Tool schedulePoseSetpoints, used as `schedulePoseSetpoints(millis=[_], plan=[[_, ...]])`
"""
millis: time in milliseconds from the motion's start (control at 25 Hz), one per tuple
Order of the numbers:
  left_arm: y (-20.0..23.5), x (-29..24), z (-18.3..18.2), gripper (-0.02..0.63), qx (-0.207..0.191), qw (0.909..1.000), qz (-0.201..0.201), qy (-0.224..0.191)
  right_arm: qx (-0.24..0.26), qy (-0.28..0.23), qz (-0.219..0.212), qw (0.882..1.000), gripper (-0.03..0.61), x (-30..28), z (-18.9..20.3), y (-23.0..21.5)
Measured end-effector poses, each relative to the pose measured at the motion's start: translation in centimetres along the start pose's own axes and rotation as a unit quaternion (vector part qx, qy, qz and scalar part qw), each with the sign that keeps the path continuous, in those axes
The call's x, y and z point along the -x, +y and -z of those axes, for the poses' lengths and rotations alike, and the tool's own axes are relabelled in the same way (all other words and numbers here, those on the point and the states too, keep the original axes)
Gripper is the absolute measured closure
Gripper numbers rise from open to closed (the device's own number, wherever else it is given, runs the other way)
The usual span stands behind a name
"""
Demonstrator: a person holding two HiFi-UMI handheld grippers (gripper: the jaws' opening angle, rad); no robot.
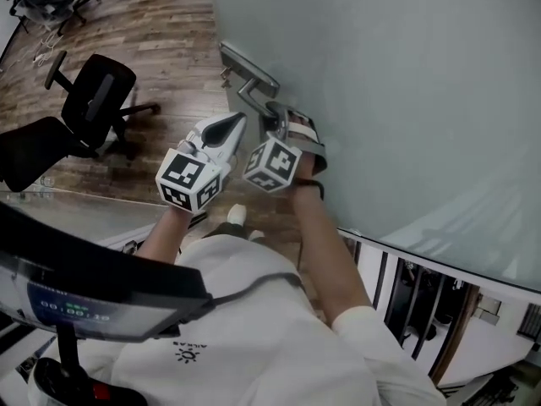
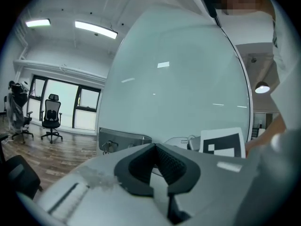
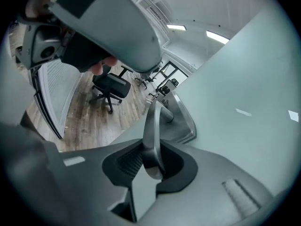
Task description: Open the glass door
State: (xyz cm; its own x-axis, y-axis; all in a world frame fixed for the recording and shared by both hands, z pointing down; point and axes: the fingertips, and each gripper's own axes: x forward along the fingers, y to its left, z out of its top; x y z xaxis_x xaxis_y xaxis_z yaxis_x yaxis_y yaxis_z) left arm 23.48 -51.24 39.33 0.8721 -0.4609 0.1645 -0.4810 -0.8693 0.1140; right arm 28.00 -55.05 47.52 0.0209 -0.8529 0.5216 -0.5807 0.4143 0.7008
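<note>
The frosted glass door [image 1: 406, 100] fills the right of the head view, with a metal lock plate [image 1: 247, 66] and a lever handle [image 1: 254, 96] at its edge. My right gripper [image 1: 279, 127] is shut on the lever; in the right gripper view the handle [image 3: 151, 126] runs between the dark pads of the right gripper [image 3: 153, 161]. My left gripper [image 1: 230, 127] hovers just left of it, shut and empty, pointing at the door. In the left gripper view the left gripper [image 2: 154, 147] faces the door [image 2: 178, 79] and lock plate [image 2: 123, 139].
A black office chair [image 1: 97, 100] stands on the wooden floor [image 1: 169, 24] left of the door, with more chairs farther back [image 2: 51, 119]. A glass partition with dark framing [image 1: 423, 294] lies at the lower right. My white-sleeved arms reach forward.
</note>
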Motion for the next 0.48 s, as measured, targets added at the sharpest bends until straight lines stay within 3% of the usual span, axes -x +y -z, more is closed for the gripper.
schedulePoseSetpoints(millis=[480], plan=[[2.0, -6.0, -0.5, 0.611, 0.012, 0.9995, 0.029, -0.004, -0.034, 0.031, 0.029, 0.999, 0.505, -4.3, 3.8, -5.8]])
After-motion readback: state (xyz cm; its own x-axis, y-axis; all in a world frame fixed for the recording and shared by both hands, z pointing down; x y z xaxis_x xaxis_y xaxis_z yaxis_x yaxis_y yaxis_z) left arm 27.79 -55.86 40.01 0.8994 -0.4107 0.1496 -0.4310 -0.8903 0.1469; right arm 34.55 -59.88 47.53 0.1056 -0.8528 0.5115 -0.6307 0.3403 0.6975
